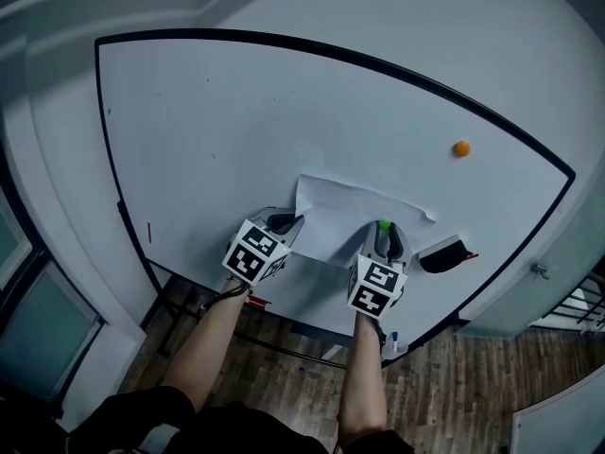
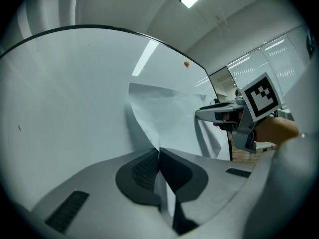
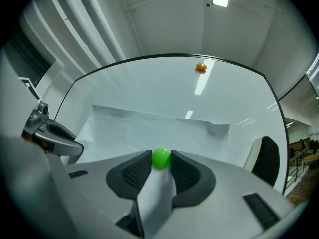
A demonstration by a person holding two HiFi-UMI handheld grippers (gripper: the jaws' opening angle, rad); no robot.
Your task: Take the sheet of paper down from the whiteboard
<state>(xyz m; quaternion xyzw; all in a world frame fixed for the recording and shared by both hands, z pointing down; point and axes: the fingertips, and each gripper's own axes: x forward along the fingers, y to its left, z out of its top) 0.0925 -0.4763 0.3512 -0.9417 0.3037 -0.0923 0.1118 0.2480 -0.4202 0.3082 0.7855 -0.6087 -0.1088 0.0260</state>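
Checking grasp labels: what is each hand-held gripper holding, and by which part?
Left hand-held gripper: shut on the sheet of paper, at its left edge. Right hand-held gripper: grips the green ball by its two sides, on the sheet.

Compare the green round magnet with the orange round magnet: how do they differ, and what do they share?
The green round magnet sits on the white sheet of paper; the orange round magnet sits on bare whiteboard, higher up. The right claw grips the green magnet; nothing touches the orange one. Both are small, round and on the board.
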